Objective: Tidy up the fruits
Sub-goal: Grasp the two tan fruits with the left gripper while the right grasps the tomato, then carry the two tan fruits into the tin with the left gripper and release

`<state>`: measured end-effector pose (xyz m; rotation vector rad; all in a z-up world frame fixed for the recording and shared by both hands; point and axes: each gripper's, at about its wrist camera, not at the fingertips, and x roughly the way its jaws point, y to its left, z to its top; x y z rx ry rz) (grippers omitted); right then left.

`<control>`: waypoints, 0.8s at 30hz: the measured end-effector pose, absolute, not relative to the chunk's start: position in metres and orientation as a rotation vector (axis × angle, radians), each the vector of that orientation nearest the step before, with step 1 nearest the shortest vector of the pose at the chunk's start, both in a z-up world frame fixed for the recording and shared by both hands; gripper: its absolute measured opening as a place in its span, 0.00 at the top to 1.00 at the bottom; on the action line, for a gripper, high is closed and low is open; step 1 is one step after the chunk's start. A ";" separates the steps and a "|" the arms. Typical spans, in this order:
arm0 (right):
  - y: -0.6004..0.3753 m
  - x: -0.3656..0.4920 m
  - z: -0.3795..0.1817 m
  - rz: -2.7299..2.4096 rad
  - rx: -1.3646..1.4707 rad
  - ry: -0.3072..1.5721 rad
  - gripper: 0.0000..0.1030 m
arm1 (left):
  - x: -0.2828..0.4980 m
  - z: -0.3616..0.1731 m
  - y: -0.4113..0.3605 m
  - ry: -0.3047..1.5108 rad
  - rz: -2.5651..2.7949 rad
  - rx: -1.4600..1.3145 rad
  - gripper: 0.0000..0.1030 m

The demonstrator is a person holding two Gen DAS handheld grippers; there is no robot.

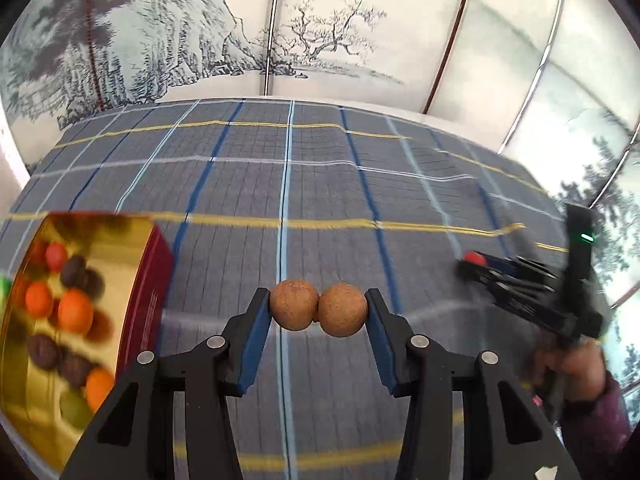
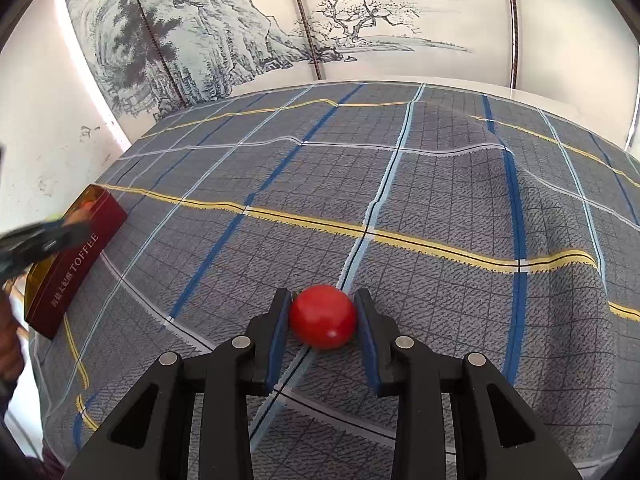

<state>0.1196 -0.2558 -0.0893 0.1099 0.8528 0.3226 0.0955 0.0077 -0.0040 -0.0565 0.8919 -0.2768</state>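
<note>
The two brown round fruits [image 1: 319, 309], joined side by side, sit pinched between my left gripper [image 1: 319, 322]'s fingers above the checked cloth [image 1: 320, 184]. The red fruit [image 2: 322, 317] is clamped in my right gripper [image 2: 322, 322]'s fingers, low over the same cloth. The gold-lined red tin [image 1: 150, 284], left, holds orange, red and dark fruits.

A grey checked cloth [image 2: 440, 184] with blue, pale blue, white and yellow stripes covers the surface, rumpled into low ridges; behind it stands a folding screen [image 2: 248, 40] painted with ink mountains and bare trees; a scuffed white wall [image 2: 44, 128] sits left; daylight is soft.
</note>
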 end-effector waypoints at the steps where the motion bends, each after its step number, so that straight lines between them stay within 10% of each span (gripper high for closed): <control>1: -0.255 0.119 -0.089 0.319 0.105 0.853 0.67 | 0.087 -0.001 0.012 0.888 -0.274 -0.067 0.58; 24: -0.234 0.118 -0.087 0.244 -0.044 0.857 0.67 | -0.020 0.003 0.210 0.792 0.105 -0.247 0.58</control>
